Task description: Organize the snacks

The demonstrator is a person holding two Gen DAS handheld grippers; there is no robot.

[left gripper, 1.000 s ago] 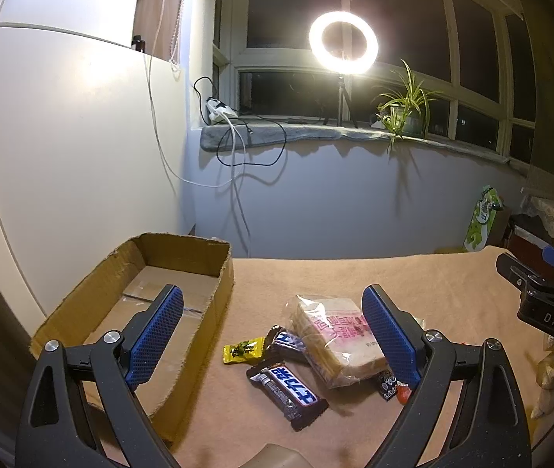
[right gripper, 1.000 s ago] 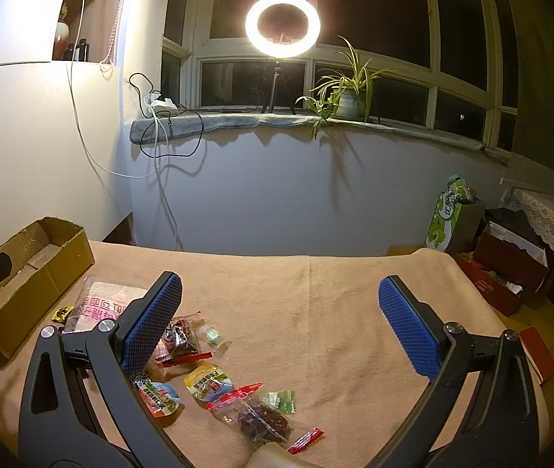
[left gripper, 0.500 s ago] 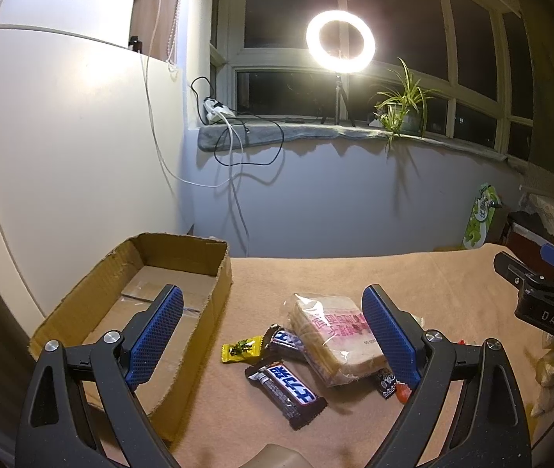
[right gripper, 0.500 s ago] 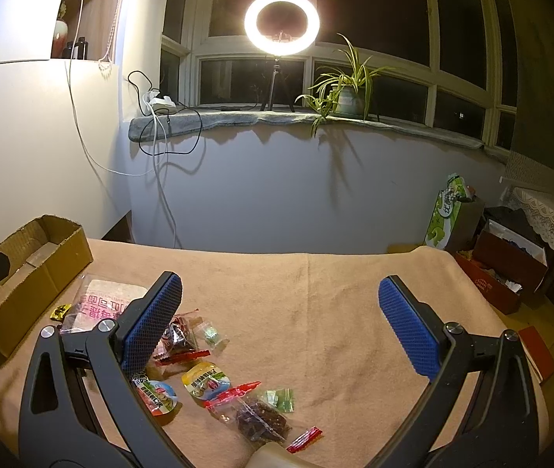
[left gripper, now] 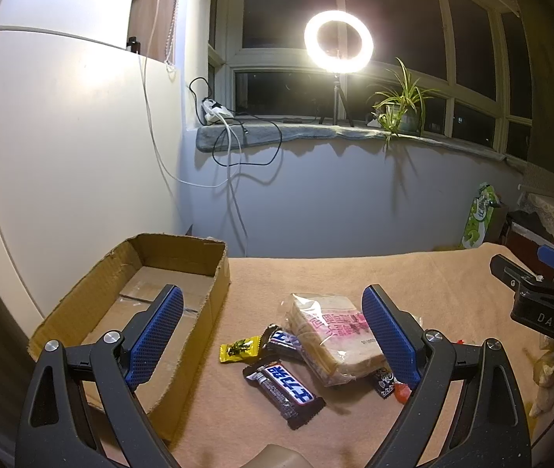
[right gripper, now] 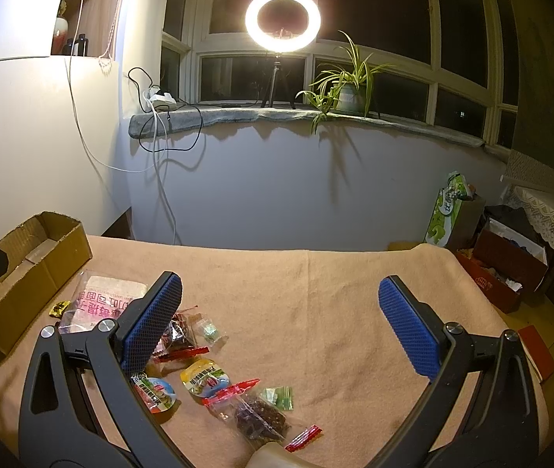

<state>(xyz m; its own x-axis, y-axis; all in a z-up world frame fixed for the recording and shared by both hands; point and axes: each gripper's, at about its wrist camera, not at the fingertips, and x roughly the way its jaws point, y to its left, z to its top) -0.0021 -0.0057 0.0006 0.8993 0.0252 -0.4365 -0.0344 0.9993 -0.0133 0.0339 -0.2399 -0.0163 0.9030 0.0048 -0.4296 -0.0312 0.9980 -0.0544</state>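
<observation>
My left gripper [left gripper: 273,335] is open and empty, hovering above a bagged sliced bread [left gripper: 331,335], a dark chocolate bar [left gripper: 284,388], a second bar [left gripper: 281,341] and a yellow candy [left gripper: 240,348]. An open cardboard box [left gripper: 220,273] lies to its left, with nothing seen in it. My right gripper [right gripper: 277,327] is open and empty above several small snack packets: a dried-fruit bag [right gripper: 255,415], two jelly cups [right gripper: 203,380], a red-sealed packet [right gripper: 177,337]. The bread [right gripper: 101,304] and box [right gripper: 43,269] also show at the left of the right wrist view.
The snacks lie on a tan cloth-covered table [right gripper: 316,312]. The right gripper's body [left gripper: 542,304] shows at the right of the left wrist view. A white wall stands left, a windowsill with ring light [right gripper: 283,19] and plant behind. Boxes and bags [right gripper: 503,265] sit off the right edge.
Both views have shifted only slightly. Both grippers stay open and nothing on the table has moved.
</observation>
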